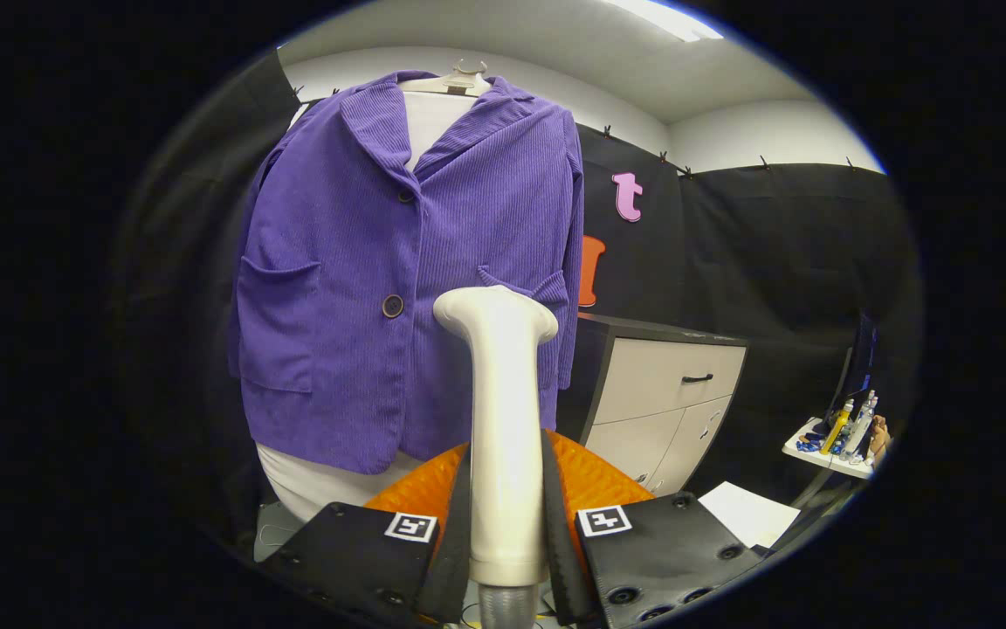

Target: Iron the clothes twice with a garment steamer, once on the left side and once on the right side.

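Observation:
A purple corduroy jacket (354,288) hangs buttoned on a white hanger (455,83) over a white mannequin form, straight ahead of me. My gripper (507,515) is shut on the handle of a white garment steamer (503,411), which stands upright between the fingers. The steamer's flared head (496,313) points toward the jacket's lower right side, near the right pocket; I cannot tell whether it touches the cloth. A grey hose leaves the handle's bottom end.
A grey and cream cabinet (669,393) with drawers stands right of the jacket. Farther right, a small white table (826,454) carries bottles. A white sheet (747,514) lies low beside my right finger. Black cloth walls surround the booth.

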